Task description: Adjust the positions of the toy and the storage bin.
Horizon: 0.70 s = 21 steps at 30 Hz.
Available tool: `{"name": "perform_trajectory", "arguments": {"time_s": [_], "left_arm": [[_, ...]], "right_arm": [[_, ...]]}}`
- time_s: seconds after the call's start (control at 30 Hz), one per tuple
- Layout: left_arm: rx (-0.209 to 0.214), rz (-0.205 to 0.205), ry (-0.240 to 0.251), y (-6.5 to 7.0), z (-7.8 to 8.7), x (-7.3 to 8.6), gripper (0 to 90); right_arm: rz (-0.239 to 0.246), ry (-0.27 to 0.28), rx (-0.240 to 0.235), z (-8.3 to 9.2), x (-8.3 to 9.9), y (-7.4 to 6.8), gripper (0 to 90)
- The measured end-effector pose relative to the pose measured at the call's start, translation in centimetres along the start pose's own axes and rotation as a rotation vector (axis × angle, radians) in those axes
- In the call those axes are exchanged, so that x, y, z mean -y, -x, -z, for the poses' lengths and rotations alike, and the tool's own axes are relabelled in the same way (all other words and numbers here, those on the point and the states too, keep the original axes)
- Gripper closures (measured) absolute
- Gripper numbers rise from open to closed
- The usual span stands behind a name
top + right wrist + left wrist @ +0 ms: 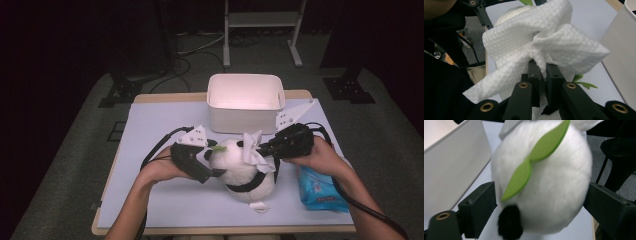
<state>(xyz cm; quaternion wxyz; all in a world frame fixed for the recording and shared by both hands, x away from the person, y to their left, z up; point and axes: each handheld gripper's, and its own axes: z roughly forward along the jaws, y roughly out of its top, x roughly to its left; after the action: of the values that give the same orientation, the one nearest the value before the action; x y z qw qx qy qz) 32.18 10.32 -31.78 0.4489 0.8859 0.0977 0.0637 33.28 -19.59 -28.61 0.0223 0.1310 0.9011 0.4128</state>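
Both tools work on the plush panda [244, 172], which lies near the front middle of the surface [165, 120]. My left tool [214, 159] stands at the panda's head with its jaws spread wide on either side of it; in the left gripper view the white head [554, 185] sits between the two black jaws, though I cannot tell whether the pads press on the fur. My right tool [261, 149] is pinched tight on a white wipe [254, 149], held over the panda's head.

From the left gripper view I get the detail that the high view makes tiny: a green leaf-shaped piece [534, 160] lying across the top of the head, and a black ear [509, 222] at the bottom. From the right gripper view I see the waffle texture of the wipe [536, 42], bunched to a knot where the jaws bite it, its folds covering most of the panda behind. The high view alone gives the layout: a white bin [245, 100] just behind the panda, a blue packet [320, 190] on the surface under my right forearm, and a small white scrap [258, 206] at the panda's near side. Beyond the surface, grey floor and dark stand legs lie in shadow.
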Motion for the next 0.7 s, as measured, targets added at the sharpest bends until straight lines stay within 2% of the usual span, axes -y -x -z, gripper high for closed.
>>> {"name": "perform_trajectory", "arguments": {"time_s": [0.17,0.27,0.3,0.33,0.43,0.5,0.63,0.67,0.7], "left_arm": [[0.025,0.027,-0.013,-0.5,-0.5,1.1,10.1],[0.053,0.037,0.005,-0.6,-1.2,1.5,10.3],[0.074,0.036,0.016,-0.6,-1.4,1.5,16.6],[0.077,0.031,0.028,-0.6,-1.6,1.5,16.6],[0.066,0.039,0.06,-0.7,-1.6,1.3,25.0],[0.037,0.026,0.065,-0.4,-1.2,0.8,29.3],[0.008,0.007,0.069,-0.1,-0.5,0.1,31.0],[-0.012,-0.005,0.079,0.0,0.2,-0.3,31.2],[-0.012,-0.005,0.079,0.0,0.2,-0.3,31.3]], "right_arm": [[-0.002,-0.008,0.004,0.2,0.2,0.0,83.2],[-0.009,-0.011,0.01,0.4,0.5,0.2,83.2],[-0.015,-0.008,0.01,0.5,0.7,0.2,83.2],[-0.015,-0.008,0.01,0.5,0.7,0.2,83.2],[-0.015,-0.006,0.023,0.7,0.9,0.2,83.2],[-0.021,0.016,0.025,1.0,1.0,0.3,83.2],[-0.038,0.052,0.013,1.2,1.1,0.5,83.2],[-0.039,0.053,0.013,1.1,1.2,0.6,83.2],[-0.039,0.053,0.013,1.1,1.2,0.6,83.2]]}}
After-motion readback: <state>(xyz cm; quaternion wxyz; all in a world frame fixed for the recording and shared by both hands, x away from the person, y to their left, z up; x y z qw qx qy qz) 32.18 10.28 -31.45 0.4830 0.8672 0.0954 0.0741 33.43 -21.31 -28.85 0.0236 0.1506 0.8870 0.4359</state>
